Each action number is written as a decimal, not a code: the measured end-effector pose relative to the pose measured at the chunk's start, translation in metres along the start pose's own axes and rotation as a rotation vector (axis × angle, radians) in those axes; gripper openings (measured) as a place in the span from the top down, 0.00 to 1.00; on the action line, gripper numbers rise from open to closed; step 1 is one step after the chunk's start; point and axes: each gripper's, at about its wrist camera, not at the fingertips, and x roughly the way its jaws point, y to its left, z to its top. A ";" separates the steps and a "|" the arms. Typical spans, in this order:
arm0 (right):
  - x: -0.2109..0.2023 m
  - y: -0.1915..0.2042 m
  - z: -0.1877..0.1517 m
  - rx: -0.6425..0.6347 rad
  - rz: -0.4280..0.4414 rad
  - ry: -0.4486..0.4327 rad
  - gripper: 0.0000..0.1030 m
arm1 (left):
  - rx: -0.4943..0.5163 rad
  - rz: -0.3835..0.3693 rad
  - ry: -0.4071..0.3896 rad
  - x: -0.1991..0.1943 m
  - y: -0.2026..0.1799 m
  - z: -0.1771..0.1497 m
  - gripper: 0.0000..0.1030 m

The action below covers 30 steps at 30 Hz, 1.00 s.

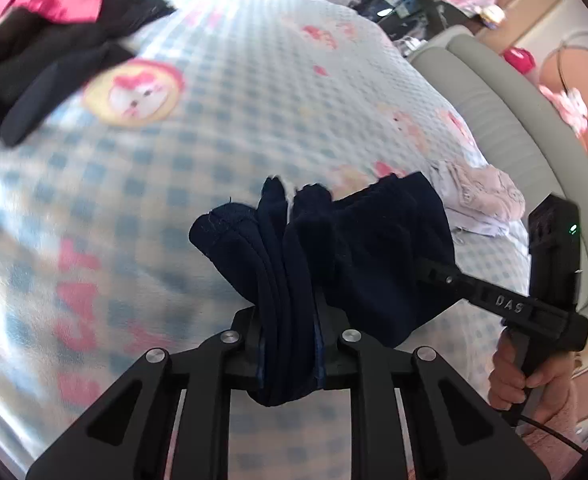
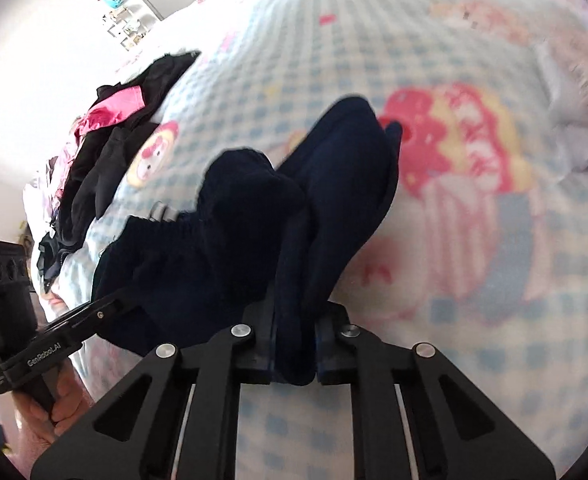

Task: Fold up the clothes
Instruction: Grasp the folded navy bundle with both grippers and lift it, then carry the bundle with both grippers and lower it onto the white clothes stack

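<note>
A dark navy garment (image 1: 333,248) hangs bunched above the bed, held between both grippers. My left gripper (image 1: 290,344) is shut on a thick fold of it. In the left wrist view the right gripper (image 1: 425,268) reaches in from the right, its tips buried in the cloth. My right gripper (image 2: 294,348) is shut on another bunch of the navy garment (image 2: 254,220). The left gripper (image 2: 106,312) enters at the lower left of the right wrist view, a hand on its handle, its tips under the fabric.
The bed has a blue-checked blanket (image 1: 234,100) with pink cartoon prints. A pile of black and pink clothes (image 1: 46,40) lies far left. A pale crumpled garment (image 1: 477,196) sits near the grey padded bed edge (image 1: 505,128). The same dark pile (image 2: 106,152) shows in the right wrist view.
</note>
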 end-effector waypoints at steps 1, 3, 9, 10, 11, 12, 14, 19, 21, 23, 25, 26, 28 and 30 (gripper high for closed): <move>-0.007 0.001 0.000 -0.003 0.002 -0.015 0.89 | 0.012 0.001 -0.006 -0.003 -0.005 0.001 0.83; -0.022 0.004 0.001 -0.008 0.007 -0.045 0.90 | 0.017 -0.014 -0.021 -0.009 -0.013 0.003 0.83; -0.063 0.003 0.003 -0.006 0.032 -0.121 0.90 | 0.081 -0.040 -0.046 -0.018 -0.045 0.012 0.84; -0.068 0.001 0.005 -0.005 0.030 -0.131 0.90 | 0.090 -0.051 -0.045 -0.017 -0.051 0.015 0.83; -0.073 0.000 0.006 -0.005 0.026 -0.139 0.89 | 0.103 -0.063 -0.040 -0.016 -0.057 0.018 0.83; -0.079 -0.003 0.007 0.004 0.029 -0.152 0.90 | 0.118 -0.066 -0.036 -0.013 -0.064 0.022 0.84; -0.091 -0.015 0.011 0.035 0.043 -0.177 0.89 | 0.167 -0.078 -0.024 -0.006 -0.084 0.034 0.84; -0.126 -0.057 0.025 0.092 0.005 -0.243 0.89 | 0.309 -0.143 -0.041 0.009 -0.156 0.070 0.84; -0.143 -0.077 0.035 0.113 -0.021 -0.266 0.90 | 0.341 -0.165 -0.045 0.020 -0.186 0.086 0.84; -0.163 -0.099 0.046 0.131 -0.061 -0.297 0.90 | 0.391 -0.175 -0.035 0.036 -0.219 0.103 0.83; -0.185 -0.118 0.059 0.143 -0.099 -0.330 0.90 | 0.440 -0.203 -0.034 0.050 -0.254 0.117 0.83; -0.195 -0.127 0.066 0.144 -0.118 -0.343 0.90 | 0.454 -0.218 -0.037 0.057 -0.270 0.123 0.84; -0.214 -0.143 0.080 0.147 -0.157 -0.371 0.90 | 0.484 -0.246 -0.042 0.069 -0.303 0.135 0.83; -0.233 -0.159 0.094 0.149 -0.196 -0.398 0.90 | 0.508 -0.261 -0.047 0.080 -0.327 0.145 0.83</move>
